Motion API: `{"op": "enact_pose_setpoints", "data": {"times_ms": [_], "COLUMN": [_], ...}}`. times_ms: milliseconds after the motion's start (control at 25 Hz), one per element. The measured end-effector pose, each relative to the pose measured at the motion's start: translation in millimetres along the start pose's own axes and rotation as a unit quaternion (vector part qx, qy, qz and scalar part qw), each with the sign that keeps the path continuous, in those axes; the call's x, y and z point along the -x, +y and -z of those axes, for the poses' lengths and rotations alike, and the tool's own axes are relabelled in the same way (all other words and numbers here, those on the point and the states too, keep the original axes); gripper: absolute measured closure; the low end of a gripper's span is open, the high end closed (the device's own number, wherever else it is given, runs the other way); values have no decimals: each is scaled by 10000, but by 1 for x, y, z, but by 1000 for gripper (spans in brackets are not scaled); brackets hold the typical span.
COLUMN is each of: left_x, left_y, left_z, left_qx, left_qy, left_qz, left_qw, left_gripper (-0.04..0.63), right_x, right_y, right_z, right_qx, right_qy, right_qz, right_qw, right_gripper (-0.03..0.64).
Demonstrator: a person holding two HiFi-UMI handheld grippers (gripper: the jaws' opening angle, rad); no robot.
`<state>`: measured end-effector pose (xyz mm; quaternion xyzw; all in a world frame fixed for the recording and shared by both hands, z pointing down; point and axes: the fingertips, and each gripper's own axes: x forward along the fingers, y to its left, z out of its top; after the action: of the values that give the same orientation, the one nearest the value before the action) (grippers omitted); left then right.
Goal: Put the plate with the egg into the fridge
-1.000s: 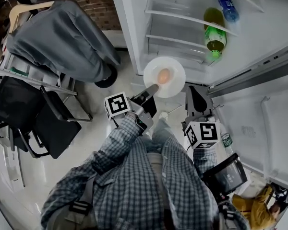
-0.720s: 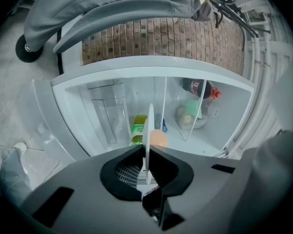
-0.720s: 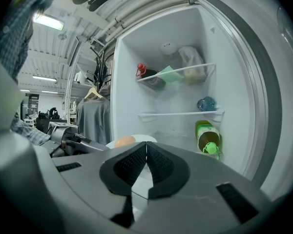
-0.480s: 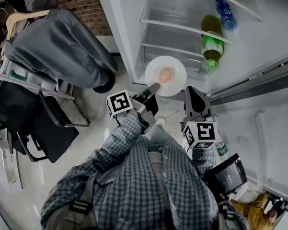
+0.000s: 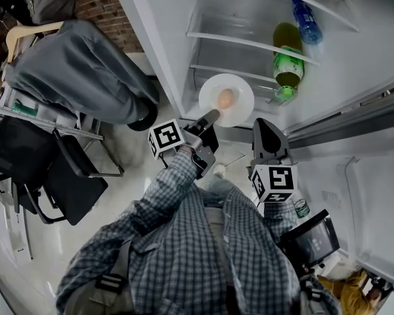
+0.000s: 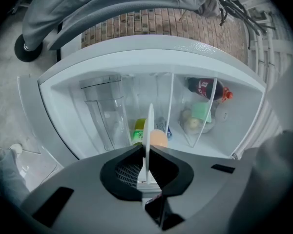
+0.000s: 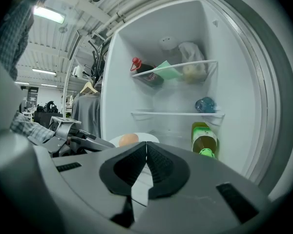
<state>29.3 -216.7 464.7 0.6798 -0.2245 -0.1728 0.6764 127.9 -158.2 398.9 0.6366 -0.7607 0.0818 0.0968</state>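
Projecting forward from the left gripper, the plate is held level, with its near rim clamped between the jaws and the egg at its centre. The plate is positioned at the mouth of the open fridge, in front of the lower compartment, with the green bottle to its right. The right gripper is clenched on nothing, just right of the plate.

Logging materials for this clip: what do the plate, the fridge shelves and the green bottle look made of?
The plate is smooth, plain white and thin at the rim: ceramic or melamine, I cannot tell which. The shelves are clear, with the fridge wall showing through them: glass or clear plastic. The bottle is see-through with a green cap and label: probably plastic.
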Motion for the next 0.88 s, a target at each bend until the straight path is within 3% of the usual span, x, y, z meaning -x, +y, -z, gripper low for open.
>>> {"op": "enact_pose_setpoints", "data": {"times_ms": [880], "left_x": [-67], "left_y": [10], "left_z": [-24], "left_qx": [-153], "left_qy": [-25], "left_qz": [-141], "left_qw": [9998], "left_gripper": [571], "right_x": [-31], "right_y": [-20], "right_z": [0], "right_qx": [86], "right_qy": [105], "right_qz": [-163], "right_qw": [9998], "right_gripper": [611]}}
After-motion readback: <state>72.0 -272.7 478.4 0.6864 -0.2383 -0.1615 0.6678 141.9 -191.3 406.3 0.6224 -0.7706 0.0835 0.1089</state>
